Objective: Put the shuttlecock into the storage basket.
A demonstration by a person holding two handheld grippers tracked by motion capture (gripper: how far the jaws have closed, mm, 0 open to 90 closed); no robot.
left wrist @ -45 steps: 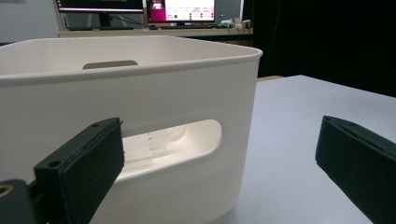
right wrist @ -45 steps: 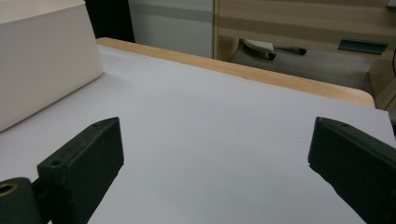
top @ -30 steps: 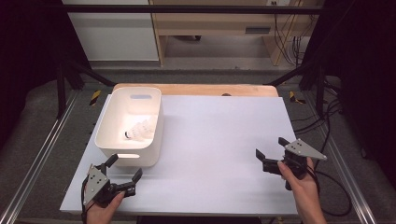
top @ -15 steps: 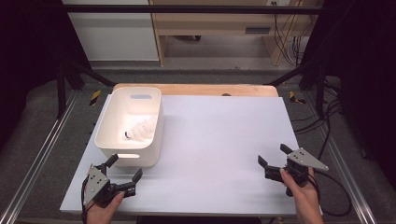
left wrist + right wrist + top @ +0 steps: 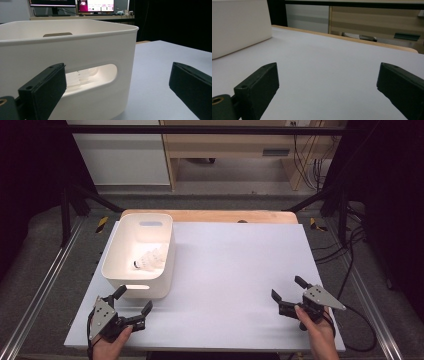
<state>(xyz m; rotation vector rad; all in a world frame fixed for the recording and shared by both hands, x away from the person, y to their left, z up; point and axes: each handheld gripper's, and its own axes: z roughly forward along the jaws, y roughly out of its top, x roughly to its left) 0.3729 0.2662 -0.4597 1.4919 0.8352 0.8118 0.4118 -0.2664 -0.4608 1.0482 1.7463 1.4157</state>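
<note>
A white plastic bin [image 5: 120, 268] stands at the table's left, and white shuttlecocks [image 5: 151, 259] lie inside it. My left gripper [image 5: 133, 300] rests open near the front left corner, just in front of the bin's near wall. In the left gripper view that wall [image 5: 75, 60] with its handle slot [image 5: 92, 76] is close ahead, and white feathers [image 5: 77, 78] show through the slot. My right gripper [image 5: 289, 288] is open low over the bare table near the front right. Its jaws hold nothing. The bin's side [image 5: 237, 25] appears at the upper left of the right gripper view.
The white table top [image 5: 235, 265] runs wide between the two grippers. A wooden strip [image 5: 210, 215] lines its far edge. Metal rails [image 5: 40, 290] flank the table, and cables [image 5: 350, 250] hang at the right. A wooden cabinet [image 5: 235, 145] stands beyond.
My right gripper has drifted back toward the front edge and slightly right. The left gripper has stayed put.
</note>
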